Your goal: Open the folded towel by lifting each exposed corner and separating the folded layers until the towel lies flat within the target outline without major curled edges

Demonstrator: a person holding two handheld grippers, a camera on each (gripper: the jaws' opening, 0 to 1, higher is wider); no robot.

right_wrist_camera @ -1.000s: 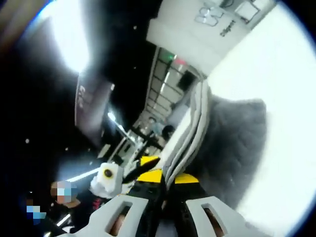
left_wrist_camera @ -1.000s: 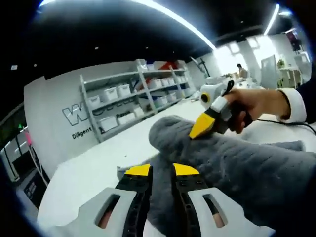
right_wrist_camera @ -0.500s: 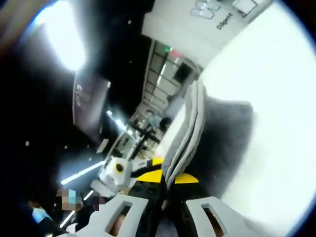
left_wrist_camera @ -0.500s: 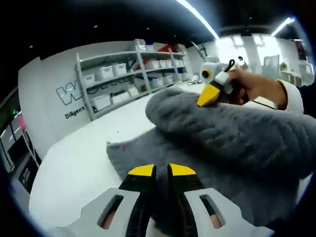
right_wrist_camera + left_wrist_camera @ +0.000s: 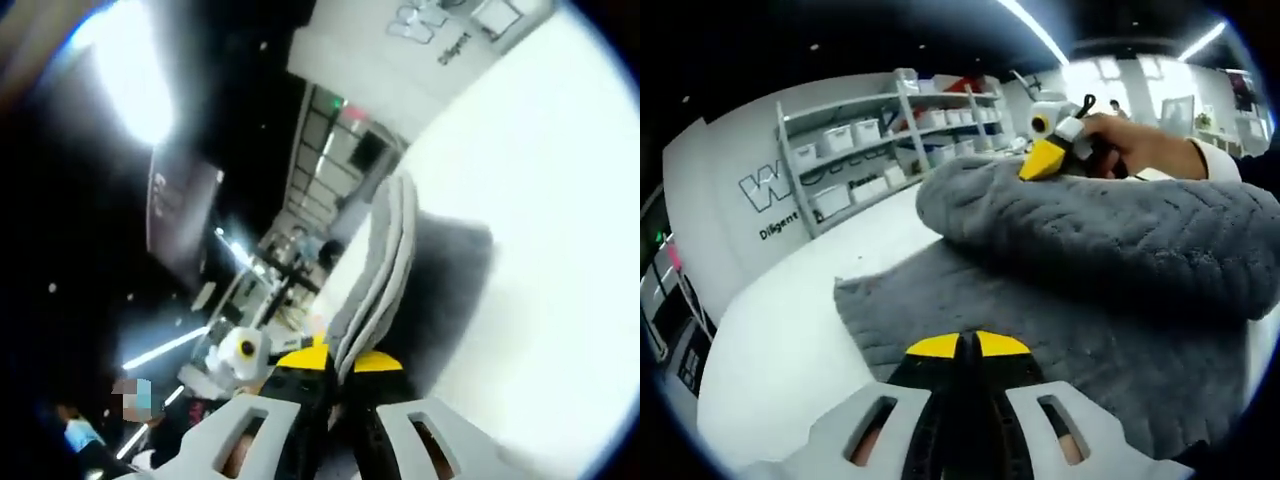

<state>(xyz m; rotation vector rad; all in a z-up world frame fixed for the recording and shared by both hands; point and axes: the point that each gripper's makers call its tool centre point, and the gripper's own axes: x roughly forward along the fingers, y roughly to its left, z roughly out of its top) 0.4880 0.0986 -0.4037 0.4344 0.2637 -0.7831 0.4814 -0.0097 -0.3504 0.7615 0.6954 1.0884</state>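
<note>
Now closed fully: left gripper (image 5: 967, 345), jaws together on towel (image 5: 1110, 250), gap of a moment ago gone. Right gripper (image 5: 335, 362) still pinching towel's layered edge, raised as a fold ahead of left gripper, above white table (image 5: 780, 340).

We count one grey towel (image 5: 1110, 260), centre-right of the left gripper view. Two tools: the left tool (image 5: 967, 346) at bottom centre of that view, the right tool (image 5: 1037, 160) at upper right of it; the right tool's own tips sit at bottom centre of the right gripper view. One hand (image 5: 1135, 150) at upper right. One white worktop (image 5: 780, 340). One shelf rack (image 5: 875, 150) at upper left, three shelf levels, white bins too small for us to count.
</note>
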